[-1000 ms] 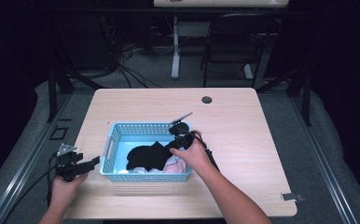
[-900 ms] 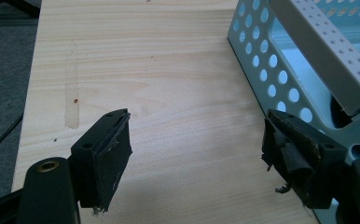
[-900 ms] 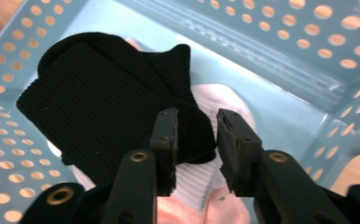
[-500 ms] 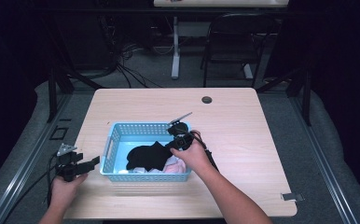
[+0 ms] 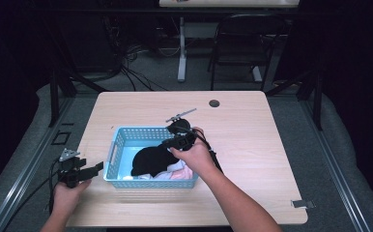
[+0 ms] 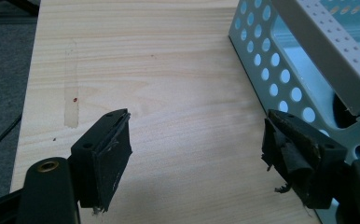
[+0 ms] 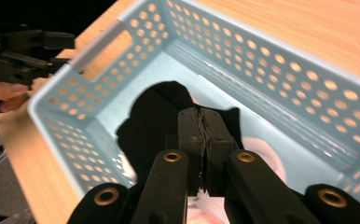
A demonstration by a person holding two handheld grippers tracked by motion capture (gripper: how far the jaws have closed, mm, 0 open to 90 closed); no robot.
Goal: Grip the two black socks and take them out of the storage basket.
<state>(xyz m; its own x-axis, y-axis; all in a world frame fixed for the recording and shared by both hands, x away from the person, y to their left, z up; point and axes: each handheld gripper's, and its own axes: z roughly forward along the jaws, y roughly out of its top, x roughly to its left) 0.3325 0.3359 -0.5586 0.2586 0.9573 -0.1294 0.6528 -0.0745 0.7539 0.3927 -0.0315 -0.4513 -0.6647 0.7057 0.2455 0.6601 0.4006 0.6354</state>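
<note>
High view: a wooden table (image 5: 252, 145) stands in a dark room. A light blue perforated basket (image 5: 121, 145) sits left of its centre, holding a black cloth (image 5: 150, 159) on top of pale pink and white laundry (image 5: 175, 171). The right gripper (image 5: 167, 145) hangs over the basket's right half, jaws pinched together on the black cloth's upper edge; they have just been closing. The left gripper (image 5: 97, 167) is held just outside the basket's left wall, low over the table, jaws apart and holding nothing.

Left gripper view: the two black jaws stand wide apart over bare wood. The basket's (image 6: 308, 56) corner and handle slot are at the right, just beside the right-hand jaw.

Right gripper view: the jaws are pressed tight together, looking down into the basket (image 7: 280, 74). The black cloth (image 7: 155, 116) lies in the middle of the basket floor and runs up to the jaw tips. The left gripper (image 7: 24, 46) shows beyond the far handle.
</note>
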